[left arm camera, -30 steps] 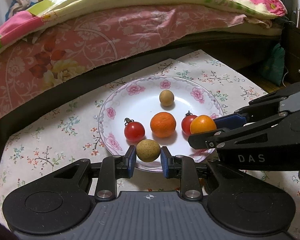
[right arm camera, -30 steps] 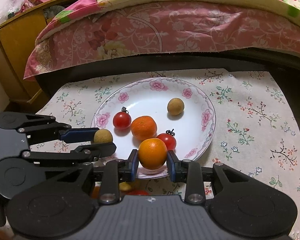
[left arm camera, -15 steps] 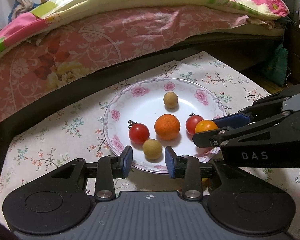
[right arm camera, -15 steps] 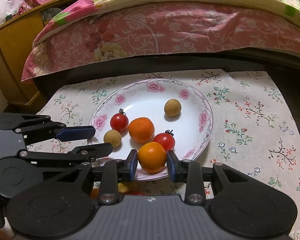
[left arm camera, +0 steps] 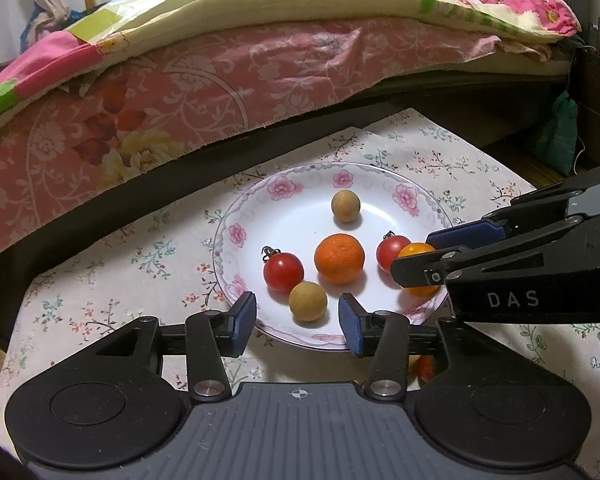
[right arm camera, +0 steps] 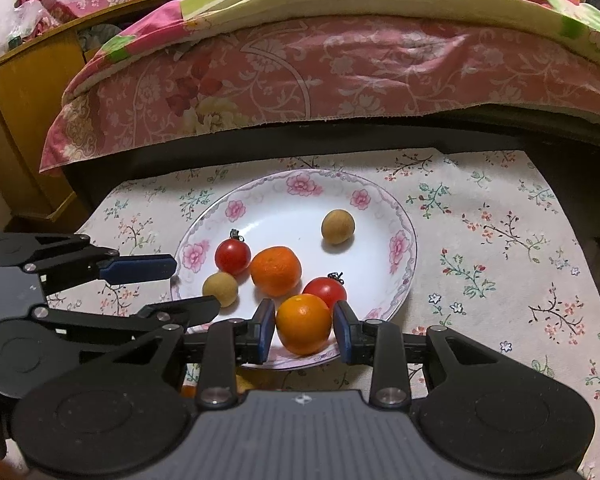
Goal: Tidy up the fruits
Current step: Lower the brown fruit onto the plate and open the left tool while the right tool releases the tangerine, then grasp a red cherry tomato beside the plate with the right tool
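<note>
A flowered white plate (left arm camera: 236,236) (right arm camera: 400,248) lies on a floral cloth. On it are two cherry tomatoes (left arm camera: 283,271) (left arm camera: 389,253), a mandarin (left arm camera: 339,258) and a tan longan (left arm camera: 345,205) at the back. A second longan (left arm camera: 308,301) (right arm camera: 220,288) rests on the plate's near side. My left gripper (left arm camera: 297,316) has its jaws opening on either side of that longan, and the pads do not touch it. My right gripper (right arm camera: 304,322) is shut on a small orange (right arm camera: 303,324) (left arm camera: 418,256) just over the plate's near rim.
A bed with a pink floral quilt (left arm camera: 220,80) runs along the far side of the cloth. A wooden cabinet (right arm camera: 24,120) stands at the left, dark furniture and a green bag (left arm camera: 556,132) at the right. Small fruits (left arm camera: 424,366) lie on the cloth under the grippers.
The left jaws have spread and let go of the longan, which now lies on the plate beside a tomato. The right gripper has kept its hold on the orange.
</note>
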Demonstrator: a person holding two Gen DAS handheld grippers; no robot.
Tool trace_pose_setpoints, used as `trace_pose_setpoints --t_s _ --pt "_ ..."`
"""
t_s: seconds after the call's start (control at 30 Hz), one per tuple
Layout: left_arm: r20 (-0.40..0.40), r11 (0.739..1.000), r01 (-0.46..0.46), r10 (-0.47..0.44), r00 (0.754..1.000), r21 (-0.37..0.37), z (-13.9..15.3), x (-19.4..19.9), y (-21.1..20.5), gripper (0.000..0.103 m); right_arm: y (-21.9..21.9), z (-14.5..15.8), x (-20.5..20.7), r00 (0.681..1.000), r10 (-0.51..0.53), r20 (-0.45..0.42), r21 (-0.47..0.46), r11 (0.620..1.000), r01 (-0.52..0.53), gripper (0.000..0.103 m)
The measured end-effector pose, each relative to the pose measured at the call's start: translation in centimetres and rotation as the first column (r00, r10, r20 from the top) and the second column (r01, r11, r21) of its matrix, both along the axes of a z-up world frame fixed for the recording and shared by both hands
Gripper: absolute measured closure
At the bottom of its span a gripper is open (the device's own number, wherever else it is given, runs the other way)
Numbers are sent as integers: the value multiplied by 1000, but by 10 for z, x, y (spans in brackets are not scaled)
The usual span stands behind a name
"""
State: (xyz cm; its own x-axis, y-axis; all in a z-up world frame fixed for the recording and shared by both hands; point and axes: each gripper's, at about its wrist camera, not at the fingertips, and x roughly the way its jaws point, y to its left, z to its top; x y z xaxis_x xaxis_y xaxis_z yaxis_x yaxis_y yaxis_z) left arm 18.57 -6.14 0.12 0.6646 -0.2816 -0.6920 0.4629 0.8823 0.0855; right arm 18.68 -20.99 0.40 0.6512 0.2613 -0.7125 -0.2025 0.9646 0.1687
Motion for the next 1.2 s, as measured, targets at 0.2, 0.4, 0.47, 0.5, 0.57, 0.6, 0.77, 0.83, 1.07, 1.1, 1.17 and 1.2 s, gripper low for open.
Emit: trace_pose_setpoints --t_s 0.2,0.4,0.47,0.5,0.57,0.6,0.77,0.83,1.07,1.1,1.17,1.2 --pt "8 1000 -3 3 1000 2 3 -2 1 43 0 2 -2 1000 -3 9 4 1000 3 70" --pt "29 1000 10 -11 1000 17 6 -7 -3 39 -1 6 -5 1000 -7 19 11 1000 7 67" --pt "30 1000 13 -14 999 23 6 -8 -4 38 0 7 -6 1000 -4 20 10 1000 4 67" --pt "30 1000 13 -14 999 23 6 -9 -4 37 1 7 -7 1000 -2 22 8 1000 2 67" --pt "30 1000 13 -14 999 25 6 -9 -4 36 2 8 -8 1000 1 25 5 1000 -1 67" --pt "30 1000 12 -13 999 25 7 -10 -4 36 2 8 -9 1000 3 25 5 1000 -3 67" --pt "31 1000 8 -9 999 25 8 -12 -3 33 2 9 -12 1000 3 29 7 1000 -4 67" --pt "31 1000 7 -8 999 27 8 -12 -3 33 2 10 -12 999 1 33 9 1000 -1 67" --pt "28 1000 8 -9 1000 29 9 -16 -2 32 1 12 -15 999 -6 35 14 1000 5 66" --pt "28 1000 8 -9 1000 28 9 -17 -2 32 1 12 -16 999 -6 35 14 1000 6 66" --pt "29 1000 9 -10 1000 28 10 -17 -3 31 1 13 -17 999 -6 35 15 1000 5 66" --pt "30 1000 9 -10 1000 28 10 -18 -3 31 1 13 -18 999 -5 36 15 1000 4 66"
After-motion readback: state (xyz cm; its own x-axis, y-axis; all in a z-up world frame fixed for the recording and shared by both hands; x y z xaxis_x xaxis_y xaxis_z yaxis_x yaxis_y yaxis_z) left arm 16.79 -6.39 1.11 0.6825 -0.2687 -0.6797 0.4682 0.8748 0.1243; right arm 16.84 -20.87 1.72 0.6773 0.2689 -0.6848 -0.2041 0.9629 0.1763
